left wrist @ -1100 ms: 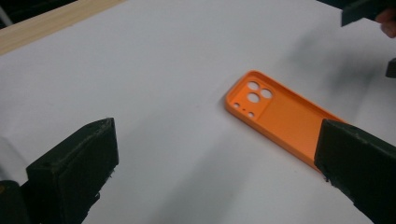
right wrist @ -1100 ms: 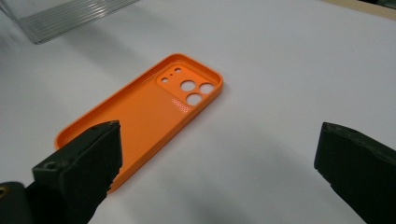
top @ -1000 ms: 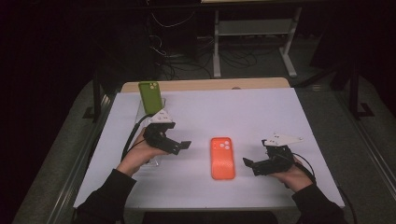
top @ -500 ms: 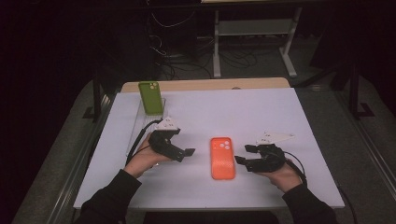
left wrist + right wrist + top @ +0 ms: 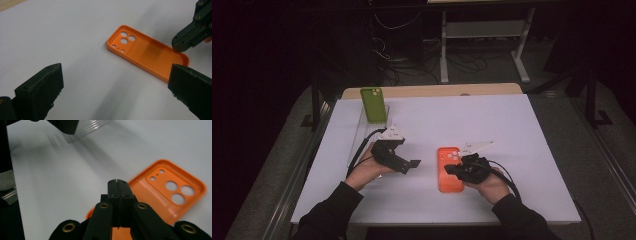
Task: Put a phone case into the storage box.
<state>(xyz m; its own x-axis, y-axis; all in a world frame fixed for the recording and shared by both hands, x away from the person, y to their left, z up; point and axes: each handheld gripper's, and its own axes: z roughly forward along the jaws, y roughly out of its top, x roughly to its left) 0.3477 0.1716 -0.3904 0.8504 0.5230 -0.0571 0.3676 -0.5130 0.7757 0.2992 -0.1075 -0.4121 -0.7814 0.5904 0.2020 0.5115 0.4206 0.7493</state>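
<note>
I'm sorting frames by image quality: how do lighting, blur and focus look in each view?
High view: the white table is brightly lit, the room behind nearly black; the orange phone case reads clearly. Left gripper view: the case is sharp, the near jaws soft, faint shadows on the table. Right gripper view: the top left is smeared by motion blur, the case slightly soft, the right gripper crisp.

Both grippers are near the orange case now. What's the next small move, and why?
Probably open the right gripper: its jaws are pressed shut above the near end of the orange case, which lies flat, hollow side up. The left gripper is open, beside the case and apart from it.
</note>
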